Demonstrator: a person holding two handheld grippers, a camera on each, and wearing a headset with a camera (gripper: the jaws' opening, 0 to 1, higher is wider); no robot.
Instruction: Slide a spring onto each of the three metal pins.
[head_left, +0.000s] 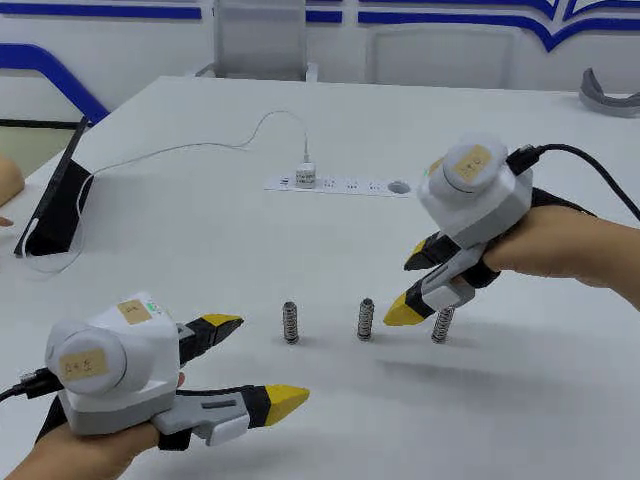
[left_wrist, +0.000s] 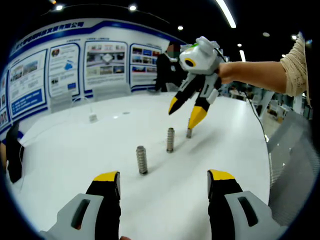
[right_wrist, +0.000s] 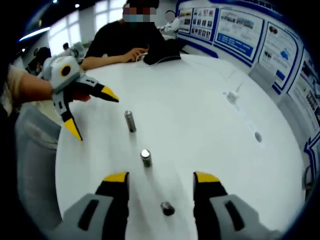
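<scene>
Right now both of my grippers have their yellow-tipped jaws spread wide with nothing between them. My left gripper (head_left: 255, 362) hovers at the lower left of the head view, pointing toward the row of three pins on the white table (head_left: 200, 250). The left pin (head_left: 290, 322) and the middle pin (head_left: 366, 319) stand upright at the centre of the frame, each wrapped in a coiled spring. The right pin (head_left: 442, 325) looks coiled too, though my right gripper (head_left: 408, 285) partly covers it; the lower jaw tip sits just beside its top, and I cannot tell whether they touch. Through the right gripper view that pin (right_wrist: 167, 208) lies low in the frame between my jaws. A power strip (head_left: 340, 185) lies further back, above the pins.
</scene>
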